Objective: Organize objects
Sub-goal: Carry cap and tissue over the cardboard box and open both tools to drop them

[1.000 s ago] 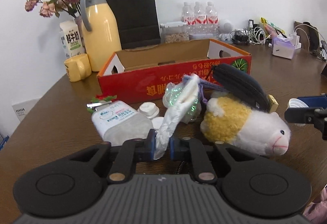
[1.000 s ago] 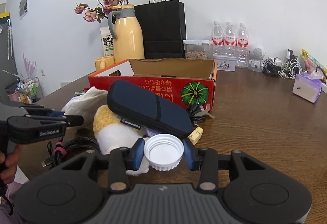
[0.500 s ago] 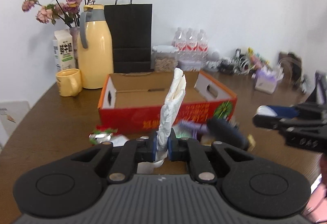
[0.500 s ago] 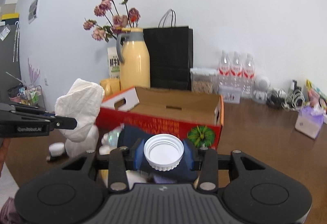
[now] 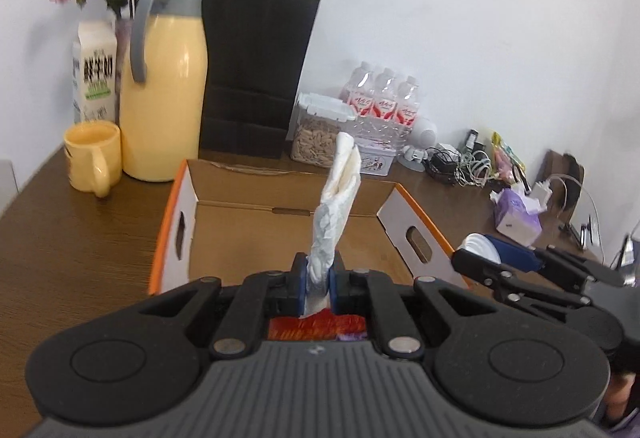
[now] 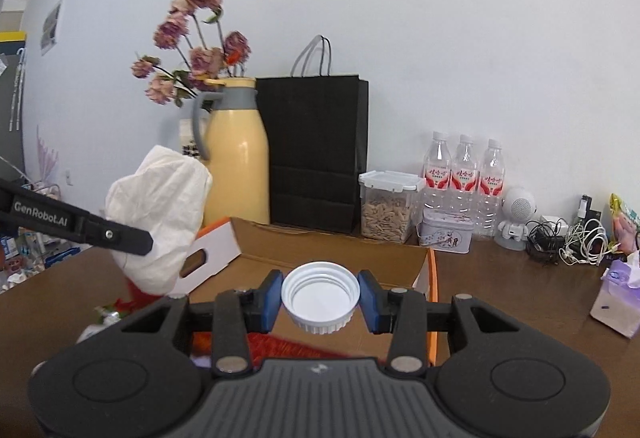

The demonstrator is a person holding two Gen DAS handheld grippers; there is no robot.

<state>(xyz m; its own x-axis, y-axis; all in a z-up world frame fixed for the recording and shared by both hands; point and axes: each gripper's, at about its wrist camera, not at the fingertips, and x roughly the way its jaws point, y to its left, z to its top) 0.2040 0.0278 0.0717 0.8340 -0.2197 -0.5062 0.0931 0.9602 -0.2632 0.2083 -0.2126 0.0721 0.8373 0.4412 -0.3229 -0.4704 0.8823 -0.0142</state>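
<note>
My left gripper [image 5: 318,280] is shut on a crumpled white tissue [image 5: 334,214] and holds it up over the near edge of an open red-orange cardboard box [image 5: 256,238]. The tissue also shows in the right wrist view [image 6: 160,214], held by the left gripper's black finger. My right gripper [image 6: 320,302] is shut on a white plastic lid [image 6: 319,296], held above the near right part of the box [image 6: 340,254]. The right gripper also shows in the left wrist view [image 5: 492,258], to the right of the box.
Behind the box stand a yellow jug [image 5: 162,90], a yellow mug [image 5: 92,154], a milk carton [image 5: 94,78], a black paper bag [image 5: 256,70], a snack container [image 5: 320,130] and water bottles [image 5: 384,98]. Cables and a tissue pack [image 5: 516,214] lie at the right.
Both grippers have risen from the pile of objects on the table and moved forward over the box, each keeping hold of its item. The plush toy and pouch have dropped out of view.
</note>
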